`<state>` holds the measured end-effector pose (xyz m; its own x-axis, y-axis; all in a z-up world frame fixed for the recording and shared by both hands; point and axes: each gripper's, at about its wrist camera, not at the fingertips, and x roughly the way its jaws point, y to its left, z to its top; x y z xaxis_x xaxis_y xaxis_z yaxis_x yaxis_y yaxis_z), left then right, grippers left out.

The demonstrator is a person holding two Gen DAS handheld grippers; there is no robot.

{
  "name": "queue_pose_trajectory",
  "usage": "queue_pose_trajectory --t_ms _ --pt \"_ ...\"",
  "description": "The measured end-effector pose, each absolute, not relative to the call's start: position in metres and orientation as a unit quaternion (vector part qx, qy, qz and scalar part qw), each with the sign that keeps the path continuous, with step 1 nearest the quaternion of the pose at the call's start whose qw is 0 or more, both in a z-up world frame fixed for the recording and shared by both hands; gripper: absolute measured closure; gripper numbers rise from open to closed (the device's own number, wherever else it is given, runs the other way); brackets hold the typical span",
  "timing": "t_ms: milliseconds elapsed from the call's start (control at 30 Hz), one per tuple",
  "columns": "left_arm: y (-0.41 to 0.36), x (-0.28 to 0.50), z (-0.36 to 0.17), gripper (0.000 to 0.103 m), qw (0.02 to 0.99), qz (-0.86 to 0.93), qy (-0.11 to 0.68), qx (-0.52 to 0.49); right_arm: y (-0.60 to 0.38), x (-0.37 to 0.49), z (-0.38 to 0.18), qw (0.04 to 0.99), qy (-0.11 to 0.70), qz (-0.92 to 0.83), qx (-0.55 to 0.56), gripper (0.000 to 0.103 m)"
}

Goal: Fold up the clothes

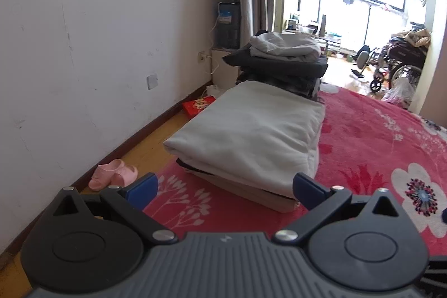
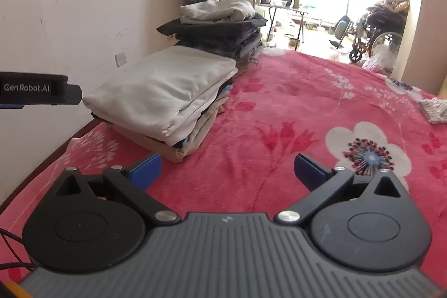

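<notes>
Task state, judged from both wrist views: most of the folding looked finished. Two stacks of folded clothes stood on the bed [image 2: 293,102], which was covered by a red flowered blanket. The near stack [image 2: 164,97] sat close to the bed's left edge, beside the wall, with a pale grey folded garment [image 1: 248,130] on top and tan and darker layers visible beneath it. The far stack [image 2: 220,30] stood just behind it, touching or nearly touching, toward the bed's far left corner; it was mostly dark items with a light grey piece on top, less squarely folded than the rest.

Possibly left to do: a small patterned cloth [image 2: 434,109] lay unfolded at the bed's right edge, well apart from the stacks. Too little of it showed to tell what it was. No other loose garment was visible on the bed.

Left gripper [image 1: 225,190]: jaws spread wide, nothing between the blue pads, nothing touched. It hovered before the near stack's front corner, pointing down at it.

Right gripper [image 2: 227,169]: jaws spread fully wide, empty, over bare blanket just right of the near stack. No contact with cloth.

Pink slippers [image 1: 113,176] lay on the floor between bed and wall.
</notes>
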<state>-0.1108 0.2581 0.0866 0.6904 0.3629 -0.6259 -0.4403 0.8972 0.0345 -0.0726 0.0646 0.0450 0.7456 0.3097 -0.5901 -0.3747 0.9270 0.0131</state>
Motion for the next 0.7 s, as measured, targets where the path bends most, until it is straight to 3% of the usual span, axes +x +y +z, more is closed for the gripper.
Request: queue_pose_trajectory --t_ms 400,700 --pt "0.236 -0.11 0.072 0.0 0.909 0.207 0.357 -0.063 0.058 -0.077 0.046 0.937 0.298 0.166 -0.071 0.001" --pt "0.213 -0.099 0.058 0.0 0.901 0.19 0.385 -0.063 0.048 -0.064 0.047 0.924 0.344 0.152 -0.075 0.001"
